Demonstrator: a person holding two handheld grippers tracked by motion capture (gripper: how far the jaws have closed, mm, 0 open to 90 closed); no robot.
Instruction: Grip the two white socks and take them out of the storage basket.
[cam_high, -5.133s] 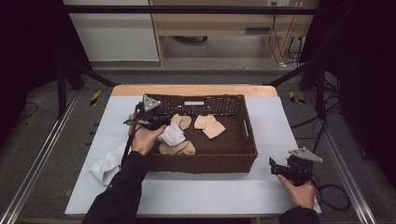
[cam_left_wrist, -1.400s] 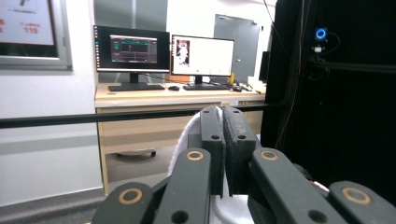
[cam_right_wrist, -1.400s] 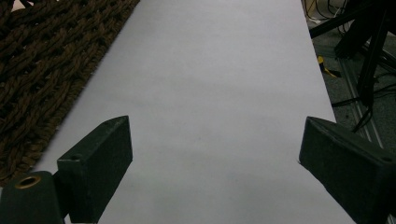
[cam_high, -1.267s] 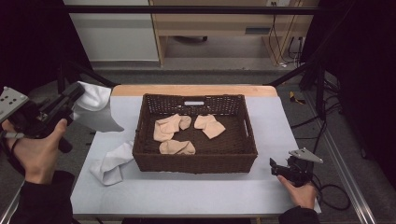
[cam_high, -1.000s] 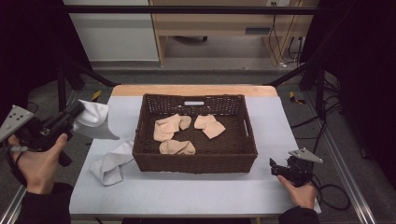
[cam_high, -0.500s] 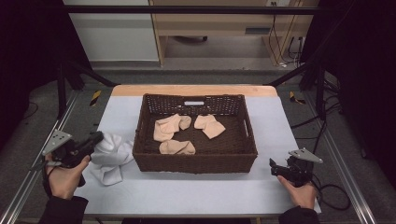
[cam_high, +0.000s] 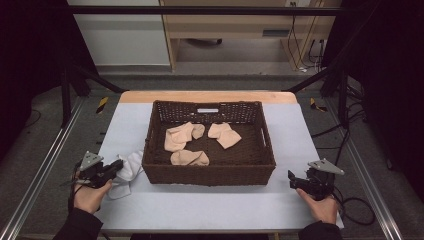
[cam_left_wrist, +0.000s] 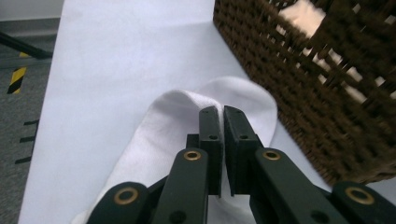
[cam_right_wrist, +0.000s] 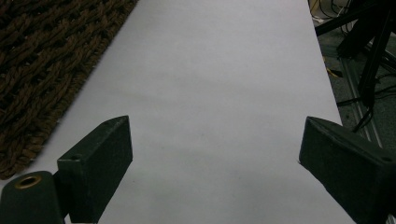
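Wicker basket mid-worktop, a gripper at each near corner.

The white-covered worktop (cam_high: 210, 205) carries a dark wicker basket (cam_high: 208, 172) holding three beige cloth pieces (cam_high: 181, 136) — two toward the far side, one nearer. Just left of the basket lies white cloth (cam_high: 131, 165); the left gripper (cam_left_wrist: 221, 113) has its jaws pressed nearly together on a fold of it. At the near right, the right gripper (cam_right_wrist: 212, 147) rests with jaws spread wide — bare worktop between them.

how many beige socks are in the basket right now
3, all lying in the wicker basket: one at the left middle, one toward the right rear, one near the front wall. More could be hidden underneath them.
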